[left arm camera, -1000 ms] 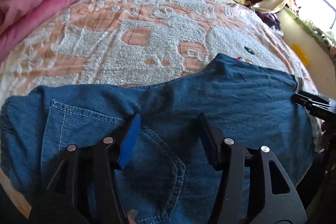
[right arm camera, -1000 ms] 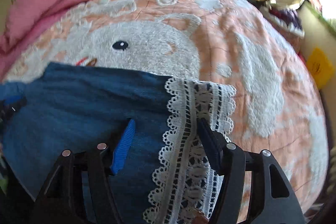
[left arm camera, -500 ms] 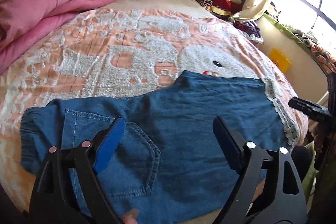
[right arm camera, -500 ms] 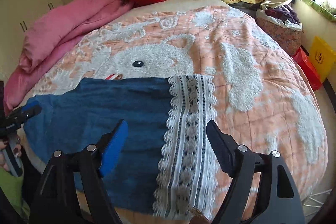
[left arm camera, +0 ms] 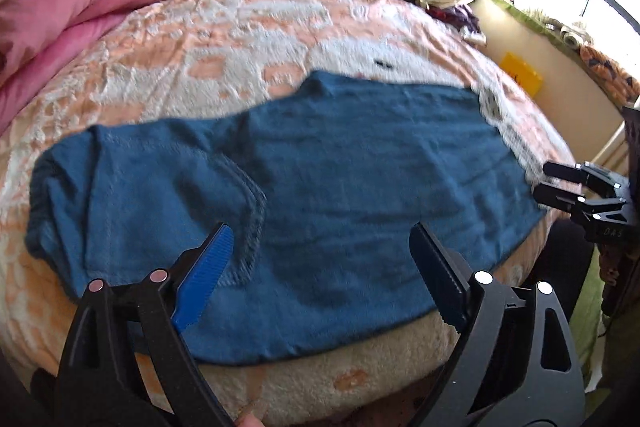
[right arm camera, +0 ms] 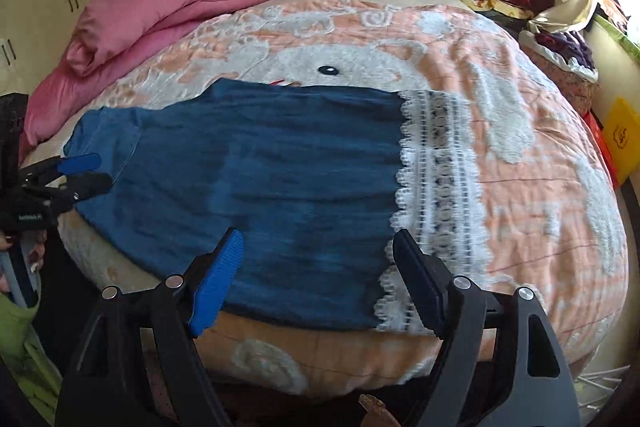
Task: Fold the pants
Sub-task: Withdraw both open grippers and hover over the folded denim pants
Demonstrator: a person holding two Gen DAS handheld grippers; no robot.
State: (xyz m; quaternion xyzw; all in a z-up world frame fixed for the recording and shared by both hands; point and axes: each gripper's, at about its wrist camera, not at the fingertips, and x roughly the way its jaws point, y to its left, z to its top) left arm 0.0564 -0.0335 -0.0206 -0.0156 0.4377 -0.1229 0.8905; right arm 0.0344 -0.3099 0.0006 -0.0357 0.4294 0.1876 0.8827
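1. Left wrist view: my left tool (left arm camera: 320,247) hangs with jaws opening wide, gripping nothing, above the denim pants (left arm camera: 280,195) lying flat across the bed (left arm camera: 240,39).
2. Right wrist view: my right tool (right arm camera: 316,255) gapes empty over the lace hem (right arm camera: 436,187). One fold looks laid; next I judge each tool must re-grip an end.

The bed (right arm camera: 500,163) is being covered by a peach blanket with a white fleecy animal pattern. Folded blue denim pants (right arm camera: 280,179) with a white lace hem (right arm camera: 432,187) are being carried flat near its front edge. A pink quilt (right arm camera: 168,11) is being kept bunched along the far left side.
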